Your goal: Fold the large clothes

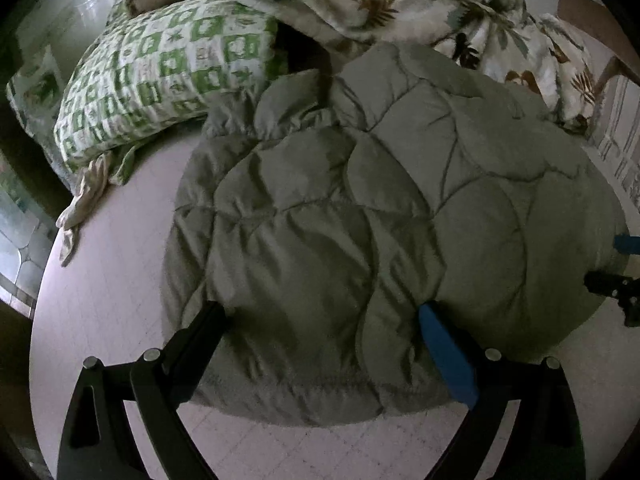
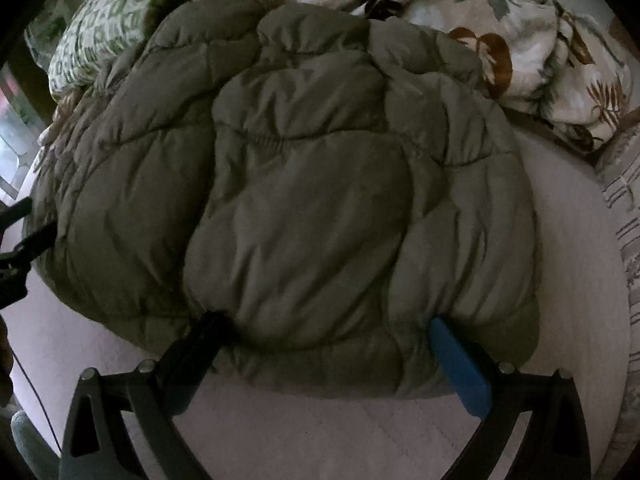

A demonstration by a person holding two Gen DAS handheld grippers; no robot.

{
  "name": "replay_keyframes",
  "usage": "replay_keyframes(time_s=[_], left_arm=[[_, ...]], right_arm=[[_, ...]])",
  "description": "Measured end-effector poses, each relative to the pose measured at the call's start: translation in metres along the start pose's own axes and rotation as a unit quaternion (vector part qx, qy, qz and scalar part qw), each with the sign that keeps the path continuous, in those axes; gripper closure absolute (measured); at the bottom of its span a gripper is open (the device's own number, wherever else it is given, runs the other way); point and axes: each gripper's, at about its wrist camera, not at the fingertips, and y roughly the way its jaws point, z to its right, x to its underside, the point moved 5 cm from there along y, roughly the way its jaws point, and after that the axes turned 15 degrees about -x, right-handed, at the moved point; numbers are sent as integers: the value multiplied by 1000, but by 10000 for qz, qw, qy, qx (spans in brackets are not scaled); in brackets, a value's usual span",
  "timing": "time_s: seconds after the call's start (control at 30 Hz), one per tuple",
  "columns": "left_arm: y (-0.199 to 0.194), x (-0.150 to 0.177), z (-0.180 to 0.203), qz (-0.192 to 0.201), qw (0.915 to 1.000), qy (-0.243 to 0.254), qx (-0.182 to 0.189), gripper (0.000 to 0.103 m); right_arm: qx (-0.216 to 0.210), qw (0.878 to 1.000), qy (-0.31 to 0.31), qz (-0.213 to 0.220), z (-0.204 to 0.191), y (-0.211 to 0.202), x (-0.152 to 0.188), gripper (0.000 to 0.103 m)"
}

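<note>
An olive-grey quilted puffer jacket (image 1: 360, 208) lies bunched on the pale pink bed sheet (image 1: 104, 280); it fills the right wrist view (image 2: 304, 184) too. My left gripper (image 1: 320, 308) is open, its black and blue fingers set wide against the jacket's near left hem, fabric bulging between them. My right gripper (image 2: 324, 324) is open too, its fingers spread against the near right hem. Neither jaw pinches the cloth. The right gripper's blue tip shows at the left view's right edge (image 1: 626, 242).
A green-and-white patterned pillow (image 1: 160, 76) lies at the far left. A floral duvet (image 1: 400, 4) is heaped behind the jacket, also in the right wrist view (image 2: 500, 20). The bed's right edge (image 2: 624, 240) drops off beside the jacket.
</note>
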Motion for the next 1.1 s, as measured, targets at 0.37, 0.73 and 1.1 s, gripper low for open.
replay_keyframes(time_s=[0.37, 0.73, 1.1], left_arm=[[-31, 17, -29, 47, 9998, 101, -191, 6], [-8, 17, -78, -169, 9996, -41, -201, 6], [40, -13, -93, -589, 9977, -281, 162, 6]], right_arm=[[-56, 9999, 41, 141, -3, -46, 19, 0], [140, 9998, 22, 135, 44, -69, 14, 0], [-274, 9954, 919, 71, 120, -52, -19, 0]])
